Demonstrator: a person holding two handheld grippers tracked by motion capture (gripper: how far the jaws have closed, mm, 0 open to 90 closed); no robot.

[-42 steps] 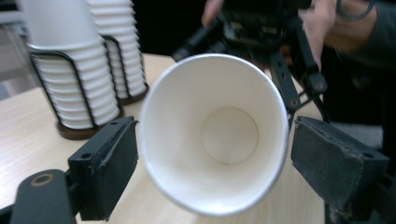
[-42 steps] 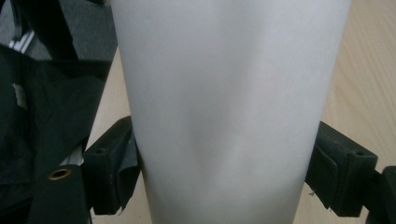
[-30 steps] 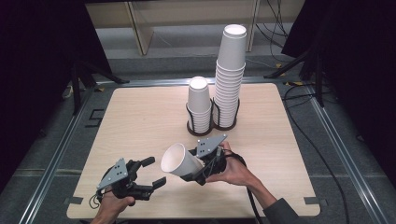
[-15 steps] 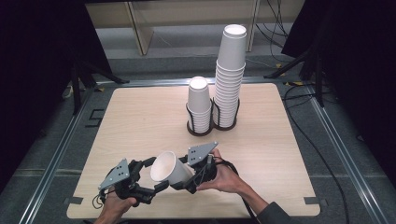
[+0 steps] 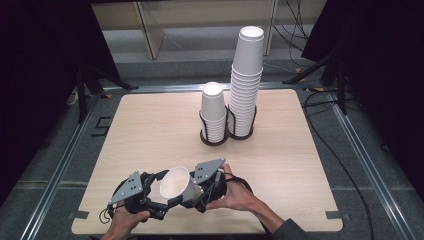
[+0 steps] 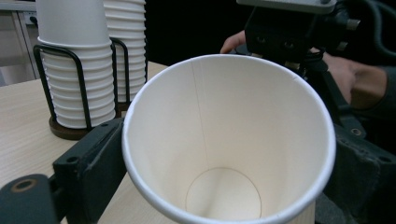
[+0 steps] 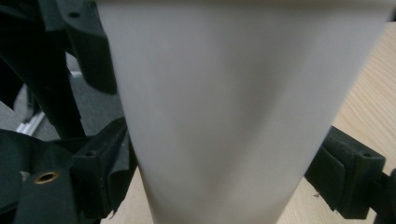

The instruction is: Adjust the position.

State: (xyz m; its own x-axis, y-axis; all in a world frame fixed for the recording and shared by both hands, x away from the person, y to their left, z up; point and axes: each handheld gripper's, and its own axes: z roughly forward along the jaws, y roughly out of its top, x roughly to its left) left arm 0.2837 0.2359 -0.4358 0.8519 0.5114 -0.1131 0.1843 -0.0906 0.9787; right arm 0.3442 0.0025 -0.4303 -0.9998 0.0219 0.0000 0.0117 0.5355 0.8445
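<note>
At the lower centre of the high view, a paper cup (image 5: 176, 186) lies sideways between two hand-held tools: the right gripper (image 5: 204, 192) pinches its tapered wall, while the left gripper (image 5: 159, 194) brackets its rim, jaws just closing, contact unclear. Light, thin and crushable, it likely wants gentle mid-wall holds. Beyond, cup stacks (image 5: 239, 90) stand in a wire holder (image 5: 227, 134).

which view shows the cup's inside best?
Left gripper view: the cup faces the camera, mouth open, bottom visible. High view shows its rim and some of the inside; right gripper view shows its outer wall.
</note>
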